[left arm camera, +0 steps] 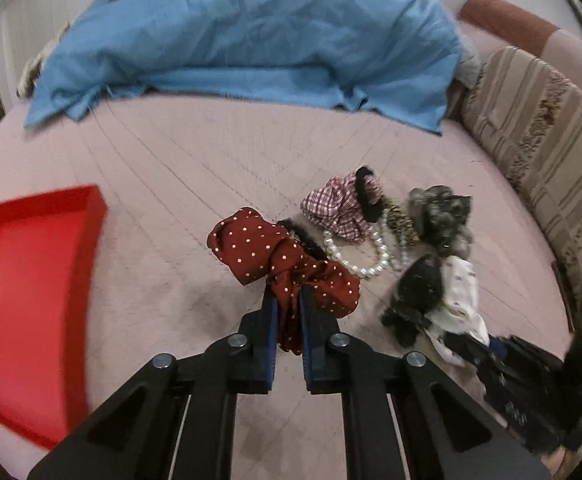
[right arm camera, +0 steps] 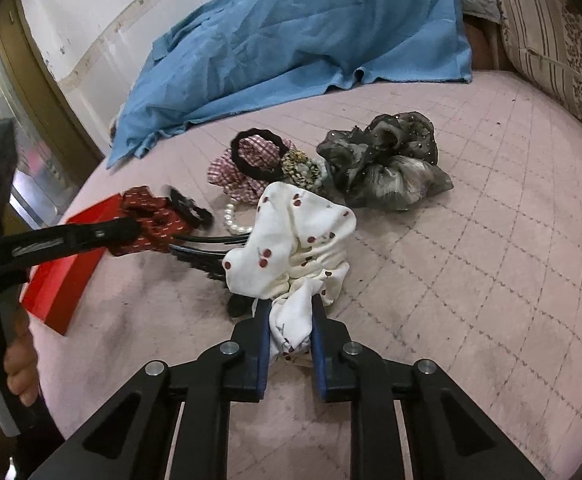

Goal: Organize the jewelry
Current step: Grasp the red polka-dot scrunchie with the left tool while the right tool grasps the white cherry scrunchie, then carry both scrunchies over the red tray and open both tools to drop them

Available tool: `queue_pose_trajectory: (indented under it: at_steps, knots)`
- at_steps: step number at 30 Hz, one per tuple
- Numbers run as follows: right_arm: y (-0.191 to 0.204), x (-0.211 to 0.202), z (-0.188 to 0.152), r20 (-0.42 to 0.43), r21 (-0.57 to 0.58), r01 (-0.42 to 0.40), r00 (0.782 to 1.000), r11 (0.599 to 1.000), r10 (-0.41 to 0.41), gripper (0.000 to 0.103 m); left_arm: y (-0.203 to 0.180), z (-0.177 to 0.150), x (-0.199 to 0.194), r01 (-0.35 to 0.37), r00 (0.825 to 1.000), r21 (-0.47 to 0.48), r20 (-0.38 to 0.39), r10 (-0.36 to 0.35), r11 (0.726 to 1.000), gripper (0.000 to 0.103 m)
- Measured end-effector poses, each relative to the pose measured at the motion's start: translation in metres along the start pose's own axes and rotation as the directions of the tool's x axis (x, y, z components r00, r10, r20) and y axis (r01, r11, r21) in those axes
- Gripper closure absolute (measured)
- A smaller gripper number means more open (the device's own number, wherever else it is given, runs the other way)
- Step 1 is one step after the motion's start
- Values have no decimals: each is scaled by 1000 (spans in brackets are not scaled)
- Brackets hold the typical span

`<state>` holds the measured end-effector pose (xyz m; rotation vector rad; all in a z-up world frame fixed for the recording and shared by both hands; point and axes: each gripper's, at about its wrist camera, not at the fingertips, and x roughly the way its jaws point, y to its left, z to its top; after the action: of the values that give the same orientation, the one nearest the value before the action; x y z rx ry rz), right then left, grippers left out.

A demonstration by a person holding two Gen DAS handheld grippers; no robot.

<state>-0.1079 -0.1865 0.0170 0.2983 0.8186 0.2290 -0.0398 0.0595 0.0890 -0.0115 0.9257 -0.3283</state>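
My left gripper [left arm camera: 288, 300] is shut on a dark red polka-dot scrunchie [left arm camera: 279, 256], held just above the pink bed; it also shows in the right wrist view [right arm camera: 151, 220]. My right gripper [right arm camera: 291, 308] is shut on a white cherry-print scrunchie [right arm camera: 291, 240], also seen at the lower right of the left wrist view [left arm camera: 461, 300]. A red tray [left arm camera: 27, 280] lies to the left. A pile behind holds a red-checked scrunchie [left arm camera: 333, 208], a pearl bracelet [left arm camera: 365, 258], a leopard scrunchie [left arm camera: 401, 220], a grey sheer scrunchie [right arm camera: 387, 160] and a black hair claw [left arm camera: 415, 292].
A blue cloth [left arm camera: 251, 40] is spread over the back of the bed [left arm camera: 171, 184]. A striped pillow [left arm camera: 539, 136] lies along the right side. A wall and door frame [right arm camera: 43, 80] stand beyond the bed's left edge in the right wrist view.
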Motion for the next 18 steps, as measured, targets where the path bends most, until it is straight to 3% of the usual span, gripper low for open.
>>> queue_pose_trajectory:
  at_steps: [9, 13, 18]
  knots:
    - [15, -27, -12, 44, -14, 6, 999, 1000, -5, 85, 37, -13, -71, -78, 988, 26, 135, 73, 997, 93]
    - [31, -40, -13, 49, -9, -16, 999, 1000, 16, 85, 67, -15, -78, -100, 985, -12, 141, 101, 995, 93]
    - [72, -45, -3, 38, -95, -39, 998, 995, 43, 85, 112, -16, -81, -150, 977, -60, 146, 157, 987, 93]
